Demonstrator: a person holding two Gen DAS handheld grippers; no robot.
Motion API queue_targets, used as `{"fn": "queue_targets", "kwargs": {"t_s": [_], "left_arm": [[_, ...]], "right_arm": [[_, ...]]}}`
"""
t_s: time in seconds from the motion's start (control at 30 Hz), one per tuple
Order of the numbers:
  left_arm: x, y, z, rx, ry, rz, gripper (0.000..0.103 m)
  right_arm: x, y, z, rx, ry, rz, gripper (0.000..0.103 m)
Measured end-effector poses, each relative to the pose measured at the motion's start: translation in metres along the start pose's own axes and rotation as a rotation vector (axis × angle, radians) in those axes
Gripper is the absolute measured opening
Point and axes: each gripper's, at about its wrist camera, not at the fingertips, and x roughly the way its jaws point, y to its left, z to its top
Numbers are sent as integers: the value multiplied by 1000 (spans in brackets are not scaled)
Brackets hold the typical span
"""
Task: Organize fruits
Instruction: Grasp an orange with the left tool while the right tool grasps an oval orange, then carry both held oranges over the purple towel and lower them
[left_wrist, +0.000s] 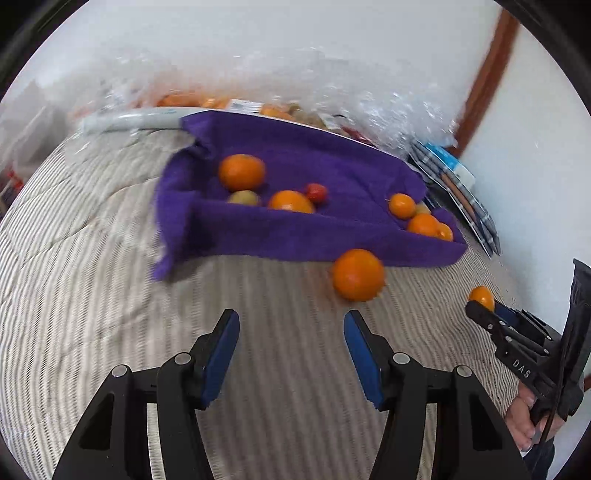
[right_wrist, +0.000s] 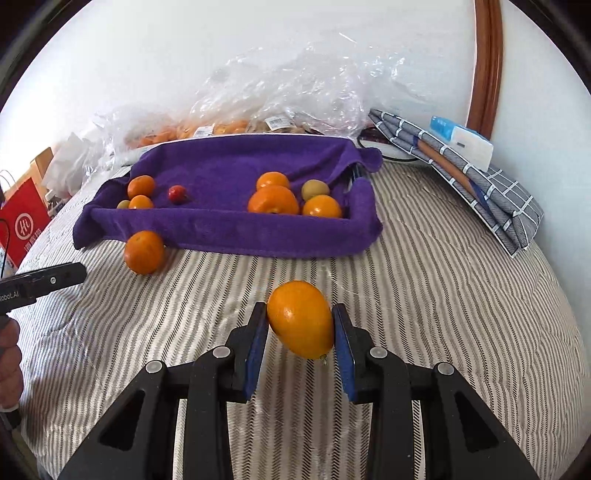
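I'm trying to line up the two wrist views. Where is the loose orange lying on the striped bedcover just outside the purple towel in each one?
Left wrist: loose orange sits right of centre, ahead of the open left claw.
Right wrist: it lies at the left, beside the towel's near-left corner.
Shared landmark: the purple towel, whose near edge it touches.

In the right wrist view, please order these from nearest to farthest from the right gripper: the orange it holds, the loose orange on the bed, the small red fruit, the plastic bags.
1. The held orange, clamped in the right gripper.
2. The loose orange, on the striped bedcover left of it, before the purple towel.
3. The small red fruit, on the towel, left part.
4. The plastic bags, behind the towel by the wall.
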Motion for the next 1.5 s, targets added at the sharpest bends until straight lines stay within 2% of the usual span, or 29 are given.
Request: {"fn": "queue_targets", "kwargs": {"t_s": [0.13,0.33,0.43,0.5,0.6,0.77,1.03,1.17,1.3,1.5], "left_arm": [[15,-29,7,48,3,-1,57],[35,-49,20,35,9,20,56],[42,-51,24,16,4,16,50],[45,-52,24,13,4,32,38],[46,-53,23,17,7,32,37],[35,-46,19,8,4,20,37],[-1,-7,9,-38,-31,34,37],[-20,11,9,-59,-68,48,37],[-31,25,23,-84,-104,45,37],[-30,30,57,-84,-148,52,37]], "right_arm": [[1,-3,-6,-11,9,12,35],[0,-9,-6,11,-3,54,35],[-1,-11,-7,23,-8,64,35],[-1,-14,-7,39,-11,71,35],[-2,-19,-8,69,-17,77,35],[-3,-26,-8,116,-29,78,35],[0,-32,-7,141,-5,104,35],[0,-35,-4,161,12,74,35],[-6,-36,9,171,-7,87,35],[-15,-21,47,129,-76,97,35]]}}
